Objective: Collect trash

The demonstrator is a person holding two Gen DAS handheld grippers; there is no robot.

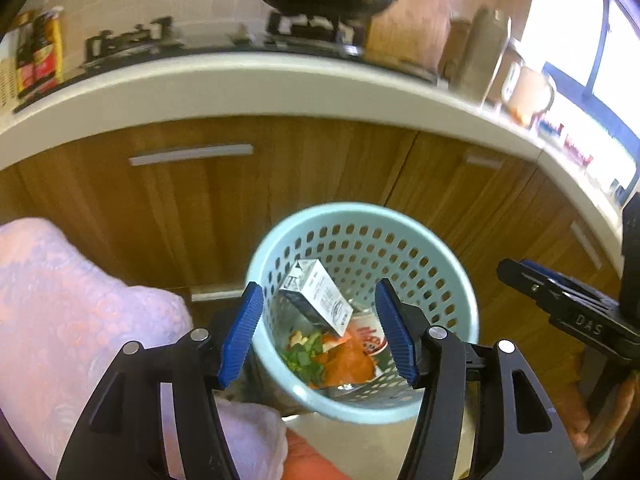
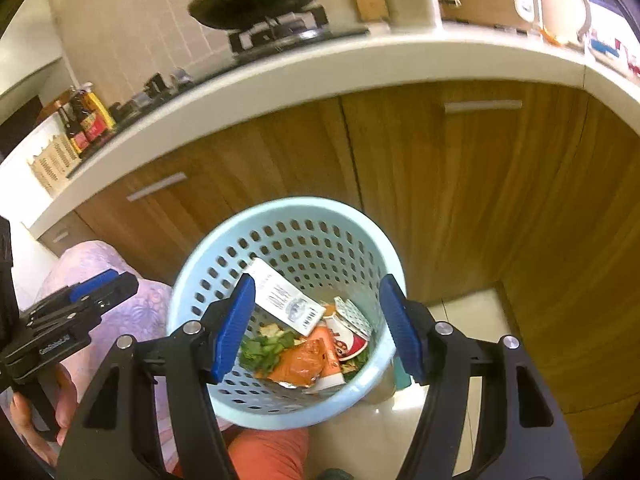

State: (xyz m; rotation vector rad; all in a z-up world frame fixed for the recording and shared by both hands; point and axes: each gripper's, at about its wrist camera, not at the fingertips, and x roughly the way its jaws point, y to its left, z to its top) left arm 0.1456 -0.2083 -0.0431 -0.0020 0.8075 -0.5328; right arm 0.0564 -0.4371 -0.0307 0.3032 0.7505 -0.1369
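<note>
While both grippers, left gripper (image 1: 320,332) and right gripper (image 2: 320,328), are hanging released, you are eyeing a light, crushable carton (image 1: 316,298) between the fingers; pinch its flat sides.

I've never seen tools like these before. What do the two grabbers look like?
Both the left gripper and right gripper are black plastic frames with silver rivets and two ribbed blue fingers. White lettering marks each body's side. A bare hand holds the left one; no cables are visible.
</note>
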